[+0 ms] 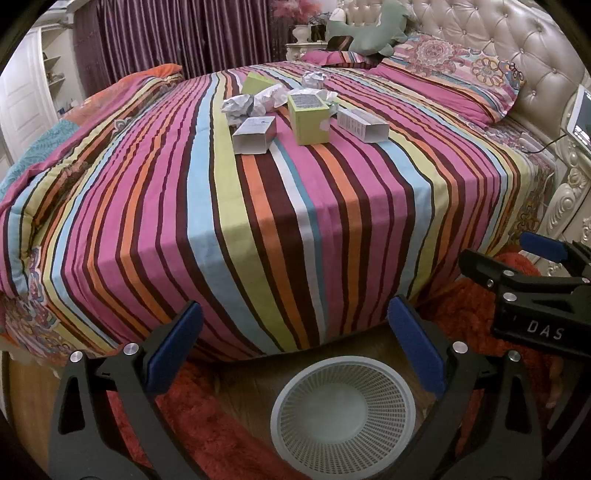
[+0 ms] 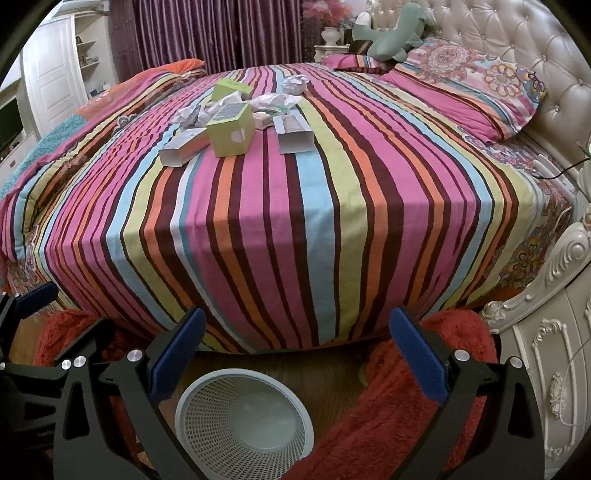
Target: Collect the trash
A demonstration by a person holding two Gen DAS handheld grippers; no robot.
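The left gripper (image 1: 295, 350) hangs with its blue-padded fingers (image 1: 173, 347) spread wide and nothing between them, and the right gripper (image 2: 297, 350) stands the same way, fingers (image 2: 415, 354) apart and empty. Below and between both pairs sits a white mesh wastebasket (image 1: 343, 417) on the wooden floor (image 1: 258, 373), flanked by a red shaggy rug (image 2: 399, 402); the basket appears to hold nothing. In the left view the right gripper shows at the right edge, just beside the left one. Beyond the fingers rises the bed (image 1: 258, 221) under a striped cover, and the trash lies well away from both grippers, clustered near the middle of the bed towards the pillows. Nearest in that cluster are a green box (image 1: 308, 118), a small white box (image 1: 255, 134) to its left and a long white box (image 1: 364, 125) to its right, the three close together. Behind them lie crumpled paper balls (image 1: 251, 103), another paper ball (image 1: 314, 79) farther back, and a second green box (image 1: 256, 81). A patterned pillow (image 1: 454, 85) and a green plush toy (image 1: 373, 31) rest by the tufted headboard (image 1: 517, 40).
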